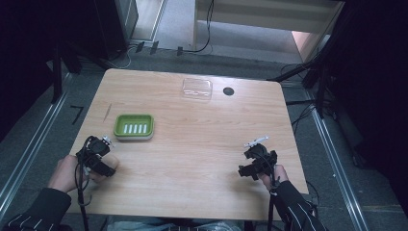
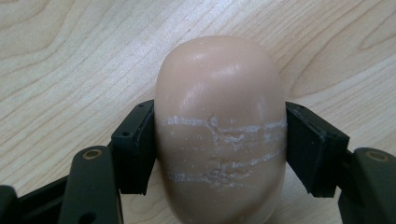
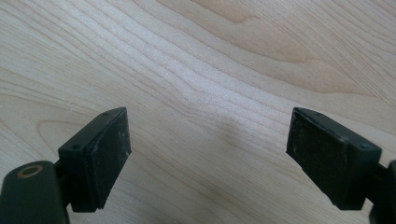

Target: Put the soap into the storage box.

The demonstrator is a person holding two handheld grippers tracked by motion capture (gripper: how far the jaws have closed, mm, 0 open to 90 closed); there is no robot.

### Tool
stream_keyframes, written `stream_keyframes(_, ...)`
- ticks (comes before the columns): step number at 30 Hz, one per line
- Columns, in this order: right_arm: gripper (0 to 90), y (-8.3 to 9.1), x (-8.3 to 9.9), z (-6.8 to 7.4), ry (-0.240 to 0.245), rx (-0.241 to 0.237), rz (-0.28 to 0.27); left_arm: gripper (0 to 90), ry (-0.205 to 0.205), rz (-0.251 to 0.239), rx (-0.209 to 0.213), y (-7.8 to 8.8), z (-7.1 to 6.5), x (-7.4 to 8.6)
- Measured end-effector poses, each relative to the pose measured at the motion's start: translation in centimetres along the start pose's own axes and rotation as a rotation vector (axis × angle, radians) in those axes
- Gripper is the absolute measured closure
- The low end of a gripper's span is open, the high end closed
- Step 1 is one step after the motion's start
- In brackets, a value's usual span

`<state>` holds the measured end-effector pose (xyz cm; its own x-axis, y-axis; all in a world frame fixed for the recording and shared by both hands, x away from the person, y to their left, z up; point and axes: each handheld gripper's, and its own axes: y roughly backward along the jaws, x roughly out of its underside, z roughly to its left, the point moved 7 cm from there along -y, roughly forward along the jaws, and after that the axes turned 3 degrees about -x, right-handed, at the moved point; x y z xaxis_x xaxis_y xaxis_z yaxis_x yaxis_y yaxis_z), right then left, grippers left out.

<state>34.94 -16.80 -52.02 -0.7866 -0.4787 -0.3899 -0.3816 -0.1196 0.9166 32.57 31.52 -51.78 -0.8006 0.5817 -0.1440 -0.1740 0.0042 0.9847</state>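
left gripper [image 2: 219,154] clamped on soap bar [image 2: 219,126] (scuffed, pads on both sides) | right gripper [image 3: 208,154] jaws spread over bare table [image 3: 210,60] | green soap dish [image 1: 133,126] just ahead of left

So it's a smooth, rounded beige soap bar [image 2: 219,126], oval-ish, with whitish scuff lines across its middle. It's sitting right between the left gripper's [image 2: 219,149] jaws, both pads pressed on its sides, over the wooden table [image 2: 70,56].
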Motion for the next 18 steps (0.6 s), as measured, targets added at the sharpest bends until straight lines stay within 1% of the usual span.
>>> stream_keyframes(3, 14.3, 0.01, 0.03, 0.00, 0.001, 0.000, 0.003, 33.0, -0.005, -0.002, 0.004, 0.04, -0.04, 0.07)
stream_keyframes(5, 14.3, 0.00, 0.03, -0.02, 0.001, 0.001, 0.005, 33.0, -0.004, -0.002, 0.012, 0.10, -0.16, 0.10)
stream_keyframes(6, 14.3, 0.00, 0.03, -0.01, 0.001, 0.000, 0.005, 33.0, -0.011, -0.007, 0.021, 0.16, -0.24, 0.10)
stream_keyframes(11, 14.3, -0.01, 0.03, -0.01, 0.002, 0.000, 0.004, 33.0, -0.023, -0.012, 0.021, 0.34, -0.30, 0.06)
stream_keyframes(12, 14.3, 0.00, 0.03, 0.00, 0.002, -0.001, 0.004, 33.0, -0.029, -0.021, 0.026, 0.44, -0.31, 0.02)
stream_keyframes(17, 14.3, -0.01, 0.00, 0.04, 0.004, 0.000, 0.003, 33.1, -0.031, -0.029, 0.022, 0.74, -0.23, -0.09)
stream_keyframes(18, 14.3, -0.05, -0.02, 0.06, 0.005, -0.001, 0.001, 33.0, -0.039, -0.029, 0.025, 0.77, -0.23, -0.11)
